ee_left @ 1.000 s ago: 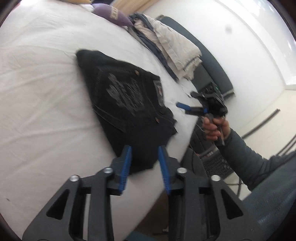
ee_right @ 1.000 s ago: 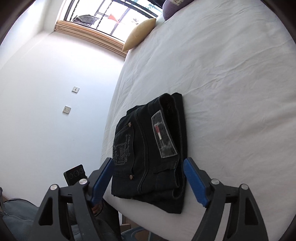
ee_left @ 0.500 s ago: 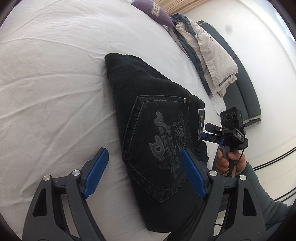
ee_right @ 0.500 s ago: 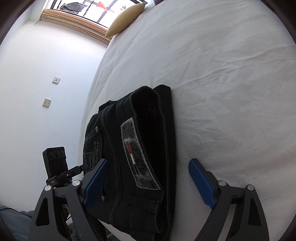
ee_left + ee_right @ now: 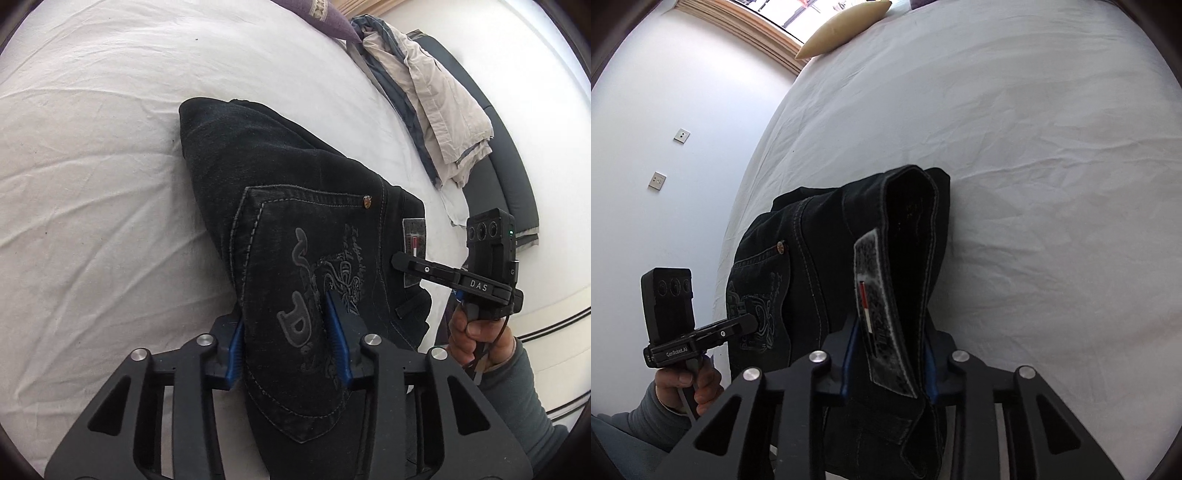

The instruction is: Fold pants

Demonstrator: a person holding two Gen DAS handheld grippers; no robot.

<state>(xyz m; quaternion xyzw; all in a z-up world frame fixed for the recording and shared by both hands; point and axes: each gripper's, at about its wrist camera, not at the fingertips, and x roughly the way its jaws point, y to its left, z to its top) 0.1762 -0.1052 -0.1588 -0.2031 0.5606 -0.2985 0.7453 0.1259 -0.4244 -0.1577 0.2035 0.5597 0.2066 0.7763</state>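
Note:
Folded black pants [image 5: 277, 166] lie on the white bed [image 5: 92, 184] near its edge. My left gripper [image 5: 288, 339] is closing, and its blue pads squeeze a bunched fold of the embroidered back pocket at the near end. In the right wrist view my right gripper [image 5: 888, 369] is closing too, with the waistband and its grey patch [image 5: 875, 317] pinched upright between the pads. Each view shows the other gripper side-on in a hand: the right gripper [image 5: 400, 262] at the patch, the left gripper [image 5: 750, 325] at the pocket side of the pants [image 5: 812, 258].
A heap of beige and grey clothes [image 5: 424, 92] lies at the bed's far right edge beside a dark sofa [image 5: 506, 158]. A purple pillow [image 5: 325, 14] and a yellow pillow [image 5: 846, 27] sit at the head. The bed edge runs just under both hands.
Both grippers came down onto the near end of the pants. Their jaws went from wide apart to pinched on the fabric, which now bunches up between the pads.

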